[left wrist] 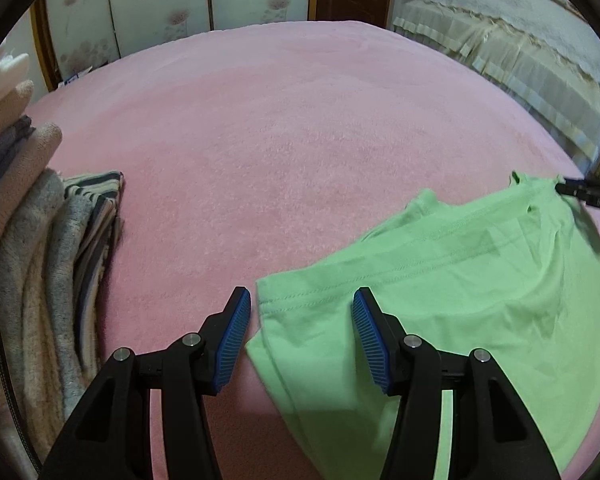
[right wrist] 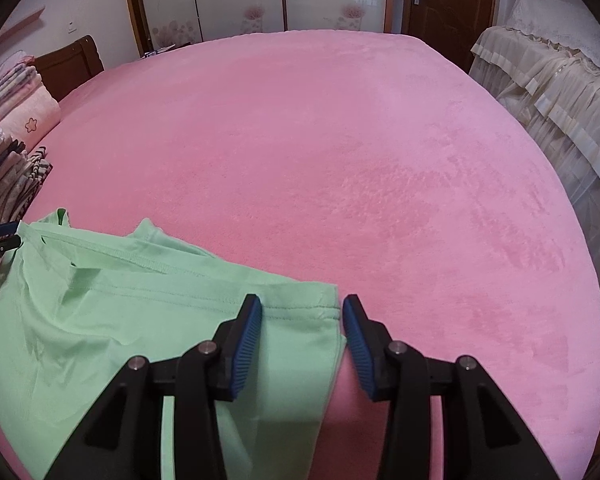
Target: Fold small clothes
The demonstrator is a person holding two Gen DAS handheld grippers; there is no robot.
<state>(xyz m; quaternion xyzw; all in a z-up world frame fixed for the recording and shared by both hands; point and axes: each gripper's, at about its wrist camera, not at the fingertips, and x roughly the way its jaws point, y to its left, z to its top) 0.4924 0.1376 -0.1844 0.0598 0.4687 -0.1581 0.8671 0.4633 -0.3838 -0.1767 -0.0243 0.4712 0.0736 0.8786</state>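
Note:
A light green garment [left wrist: 460, 288] lies loosely on the pink bed cover [left wrist: 284, 128]; it also shows in the right wrist view [right wrist: 120, 320]. My left gripper [left wrist: 302, 304] is open, its blue-padded fingers [left wrist: 236, 336] straddling the garment's hemmed left corner just above the cloth. My right gripper [right wrist: 302, 312] is open, its fingers [right wrist: 248, 344] straddling the hemmed right corner. Each gripper's tip shows at the edge of the other's view, the right gripper's [left wrist: 580, 192] and the left gripper's [right wrist: 0, 236].
A stack of folded knitwear and striped clothes [left wrist: 40, 260] sits at the bed's left side, also visible in the right wrist view [right wrist: 12, 160]. A cream covered piece of furniture [right wrist: 560, 92] stands right of the bed. Wardrobe doors and a brown door stand behind.

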